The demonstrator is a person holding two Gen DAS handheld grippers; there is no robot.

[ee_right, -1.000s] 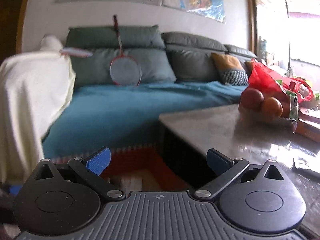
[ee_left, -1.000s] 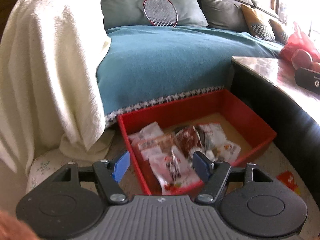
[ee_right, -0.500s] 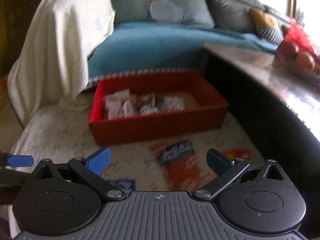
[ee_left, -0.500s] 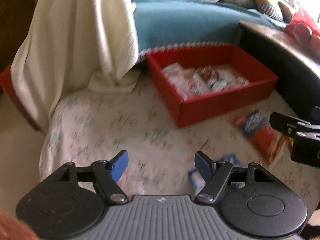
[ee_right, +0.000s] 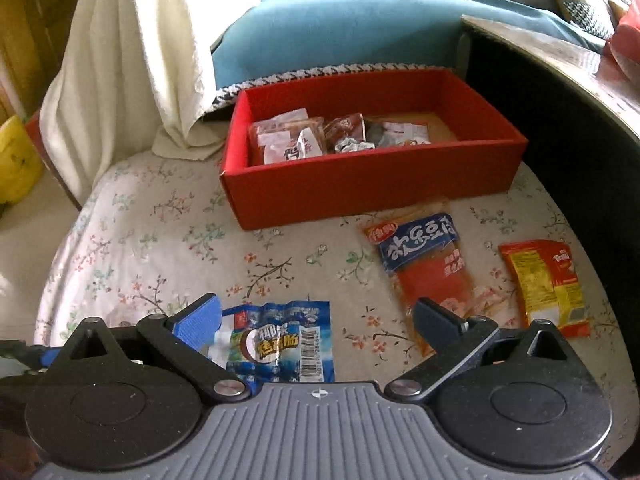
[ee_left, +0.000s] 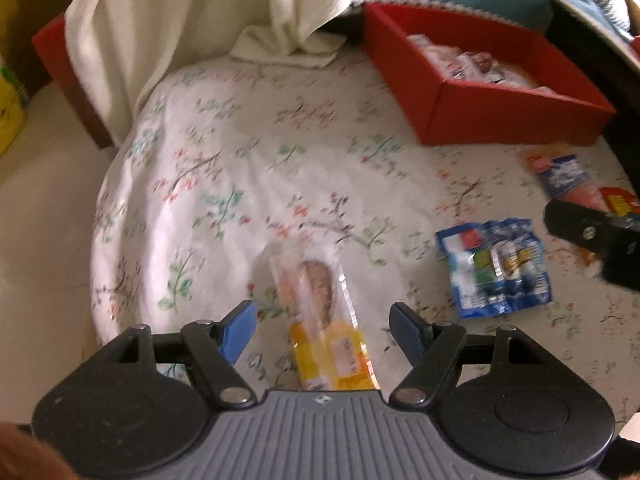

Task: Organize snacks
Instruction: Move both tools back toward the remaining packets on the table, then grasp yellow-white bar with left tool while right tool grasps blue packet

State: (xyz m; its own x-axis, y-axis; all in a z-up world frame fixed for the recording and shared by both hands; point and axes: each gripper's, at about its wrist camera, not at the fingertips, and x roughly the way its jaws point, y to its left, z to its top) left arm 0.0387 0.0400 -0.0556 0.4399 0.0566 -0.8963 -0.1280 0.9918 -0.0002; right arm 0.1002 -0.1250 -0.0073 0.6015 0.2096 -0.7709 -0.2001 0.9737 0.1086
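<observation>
A red box [ee_right: 372, 188] [ee_left: 512, 120] holding several wrapped snacks stands on a floral-covered surface by the sofa. My left gripper [ee_left: 324, 330] is open above a clear-and-yellow bread packet [ee_left: 320, 312] that lies between its fingers. A blue snack bag [ee_left: 494, 266] [ee_right: 280, 340] lies to the right. My right gripper [ee_right: 316, 320] is open just above that blue bag; an orange-and-blue packet [ee_right: 424, 264] and a red-and-yellow packet [ee_right: 542, 284] lie beyond it. The right gripper's edge shows in the left wrist view [ee_left: 592, 236].
A cream blanket [ee_right: 132, 56] hangs at the left beside the teal sofa cover [ee_right: 360, 24]. A dark table [ee_right: 560, 92] rises at the right, close to the box. A yellow bag [ee_right: 16, 156] sits on the floor far left.
Both grippers have tilted down and pulled back from the sofa and box toward the near floral surface. The loose packets have come into view under them.
</observation>
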